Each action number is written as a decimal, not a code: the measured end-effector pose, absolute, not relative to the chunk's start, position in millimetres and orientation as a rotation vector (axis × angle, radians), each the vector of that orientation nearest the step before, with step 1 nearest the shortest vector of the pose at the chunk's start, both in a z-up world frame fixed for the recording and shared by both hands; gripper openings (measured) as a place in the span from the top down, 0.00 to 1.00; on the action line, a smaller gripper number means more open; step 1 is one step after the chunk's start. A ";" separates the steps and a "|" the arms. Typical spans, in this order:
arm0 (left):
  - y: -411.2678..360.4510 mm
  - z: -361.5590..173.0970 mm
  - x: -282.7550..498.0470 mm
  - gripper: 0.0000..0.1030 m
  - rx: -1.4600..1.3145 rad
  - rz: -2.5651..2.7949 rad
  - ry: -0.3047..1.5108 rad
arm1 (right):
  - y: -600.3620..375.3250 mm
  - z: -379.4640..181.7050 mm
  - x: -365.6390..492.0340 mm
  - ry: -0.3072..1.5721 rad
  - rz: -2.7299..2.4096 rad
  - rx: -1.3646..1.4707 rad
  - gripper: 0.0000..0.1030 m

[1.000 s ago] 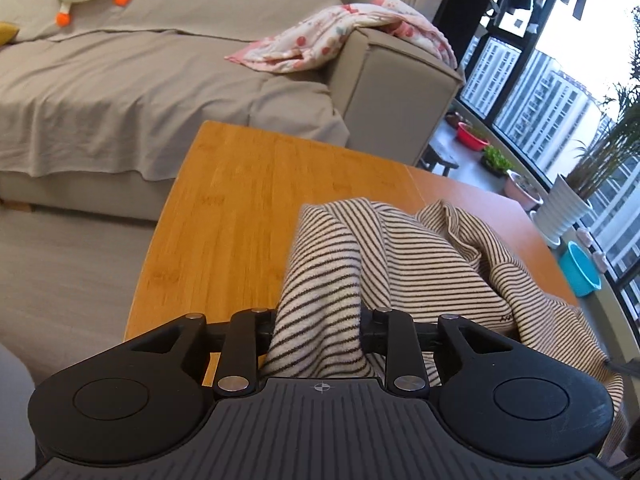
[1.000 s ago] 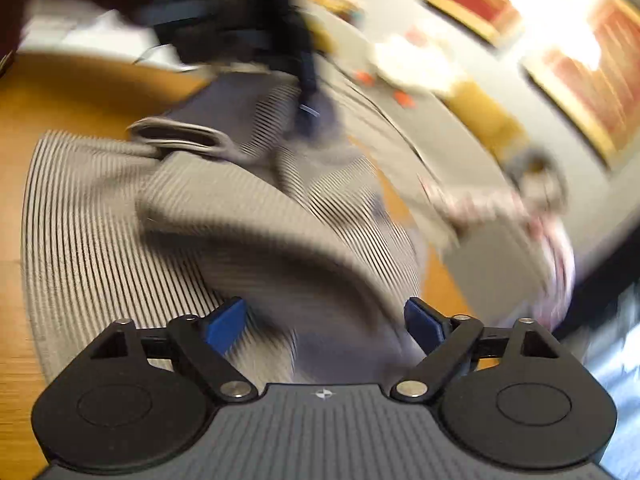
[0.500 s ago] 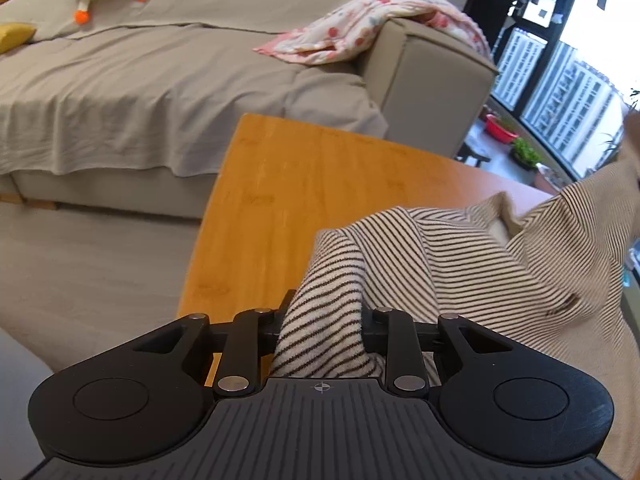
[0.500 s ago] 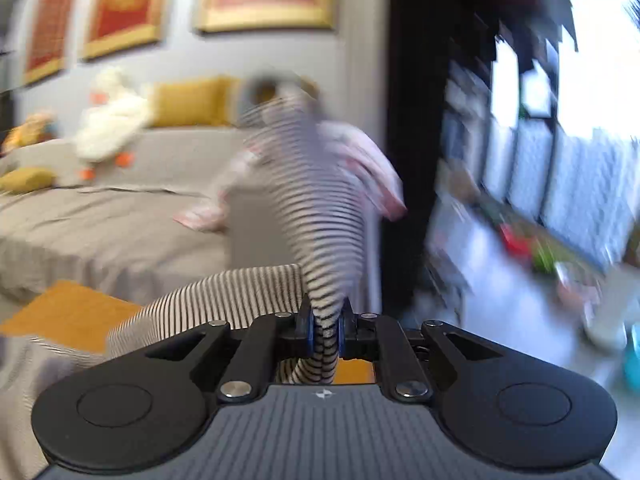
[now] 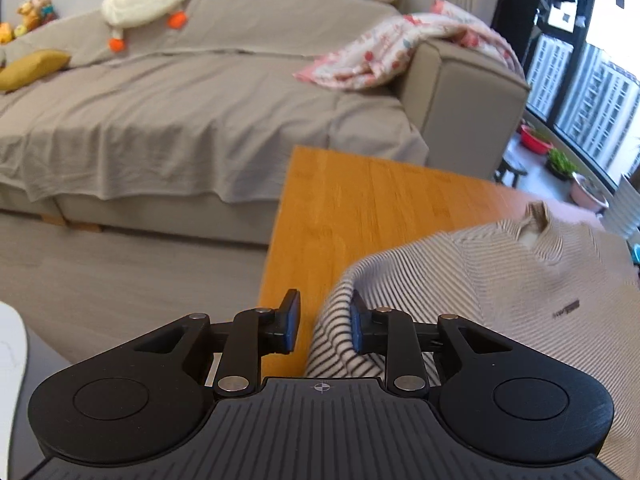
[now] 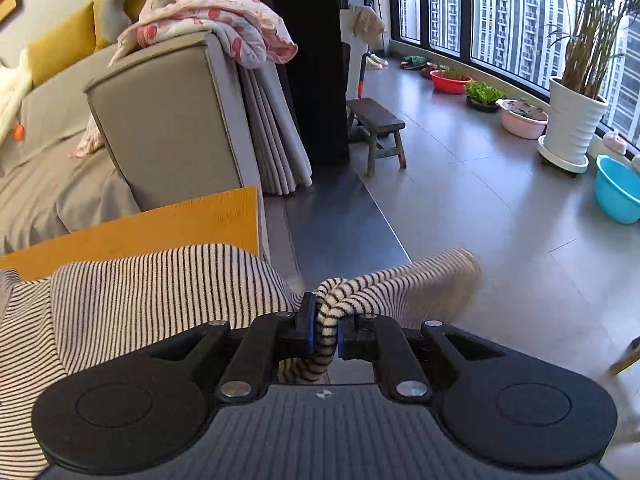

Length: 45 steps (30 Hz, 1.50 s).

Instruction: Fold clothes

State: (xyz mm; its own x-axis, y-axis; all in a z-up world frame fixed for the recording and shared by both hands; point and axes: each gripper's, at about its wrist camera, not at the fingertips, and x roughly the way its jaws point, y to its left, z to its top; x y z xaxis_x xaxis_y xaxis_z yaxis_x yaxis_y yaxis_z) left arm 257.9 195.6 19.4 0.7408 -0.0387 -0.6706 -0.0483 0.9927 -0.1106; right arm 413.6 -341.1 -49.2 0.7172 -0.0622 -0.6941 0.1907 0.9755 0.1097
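On the wooden worktop (image 5: 380,208) in front of the grey sofa (image 5: 200,112), a striped top (image 5: 540,280) is stretched out between two hand-held grippers.

The sofa, with its pink blanket (image 5: 392,56) over the armrest, fills the background. The top now lies spread across the right end of the worktop, collar and small chest print facing up, where a second ago it sat bunched in a heap. The right gripper (image 6: 323,330) has swung out past the worktop's edge over the floor, its jaws clenched on a twisted fold of cloth. The left gripper (image 5: 322,330) has jaws parted: cloth touches only the right-hand pad and the other stands clear, so its hold looks lost. I'd guess the garment is nearly flat enough for folding.
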 end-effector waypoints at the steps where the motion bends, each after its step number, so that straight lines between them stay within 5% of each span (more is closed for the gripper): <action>1: 192.3 27.2 254.2 0.70 -0.107 -0.007 0.707 | -342.5 -47.2 411.9 0.764 -0.138 0.174 0.91; 2: 186.4 36.6 250.4 0.69 -0.084 -0.026 0.672 | -344.0 -43.8 410.3 0.774 -0.132 0.169 0.89; 5: 171.7 60.1 242.6 0.47 -0.067 -0.097 0.606 | -339.8 -29.2 405.6 0.782 -0.109 0.123 0.84; 9: 157.0 60.6 238.0 0.40 -0.098 -0.195 0.632 | -315.4 -2.5 372.6 0.716 -0.075 -0.055 0.77; 13: 142.2 38.5 234.2 0.34 -0.142 -0.299 0.699 | -297.7 14.2 356.0 0.730 -0.052 -0.208 0.32; 16: 131.4 18.9 236.3 0.32 -0.181 -0.360 0.737 | -307.7 17.8 355.7 0.781 -0.064 -0.211 0.30; 19: 120.9 7.1 241.9 0.27 -0.194 -0.410 0.758 | -323.1 26.3 350.1 0.780 -0.070 -0.135 0.40; 23: 112.1 -2.1 250.4 0.23 -0.197 -0.433 0.778 | -287.8 58.3 344.4 0.695 0.170 0.016 0.74; 28: 121.4 -2.7 240.7 0.19 -0.217 -0.408 0.777 | -192.2 62.7 394.6 0.743 0.549 0.183 0.74; 32: 135.0 -8.4 237.8 0.18 -0.266 -0.389 0.800 | -119.3 23.5 440.7 0.802 0.604 0.161 0.65; 36: 144.6 -13.0 238.3 0.17 -0.302 -0.404 0.810 | -88.2 -23.2 475.0 0.908 0.535 0.205 0.65; 38: 147.0 -14.5 238.6 0.17 -0.306 -0.418 0.809 | -79.9 -21.1 477.8 0.915 0.621 0.256 0.92; 45: 152.3 -18.8 232.8 0.16 -0.303 -0.430 0.797 | -81.2 21.8 502.3 0.648 0.471 0.164 1.00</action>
